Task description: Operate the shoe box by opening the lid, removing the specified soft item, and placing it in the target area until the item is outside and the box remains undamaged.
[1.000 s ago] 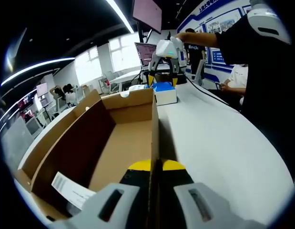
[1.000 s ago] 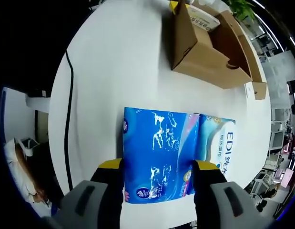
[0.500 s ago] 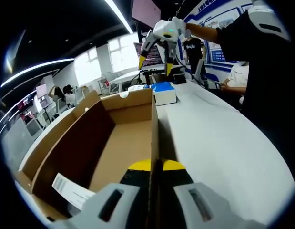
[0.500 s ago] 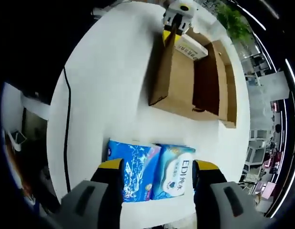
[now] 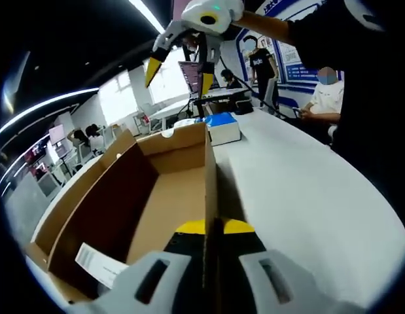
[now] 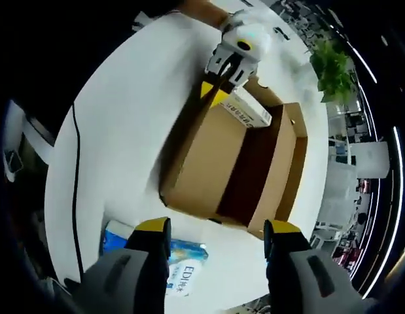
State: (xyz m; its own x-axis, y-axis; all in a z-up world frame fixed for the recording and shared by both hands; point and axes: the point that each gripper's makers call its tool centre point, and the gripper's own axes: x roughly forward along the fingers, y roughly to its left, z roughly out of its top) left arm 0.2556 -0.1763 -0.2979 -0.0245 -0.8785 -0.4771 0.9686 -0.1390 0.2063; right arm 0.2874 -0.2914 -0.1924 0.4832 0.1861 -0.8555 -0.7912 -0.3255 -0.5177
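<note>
Beyond the shoe box (image 6: pixel 222 163), the tissue pack (image 6: pixel 179 275) is set down below the right gripper (image 6: pixel 215 239), spread empty; the left gripper (image 5: pixel 212 229) is clamped on the box wall.

Shoe box (image 6: pixel 218 163) interior open from above; label card (image 6: pixel 246 108) at end.

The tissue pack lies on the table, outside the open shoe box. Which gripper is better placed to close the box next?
Probably the right gripper: it is open, empty and raised above the shoe box. The left gripper is shut on the box's side wall, so it is busy holding it.
</note>
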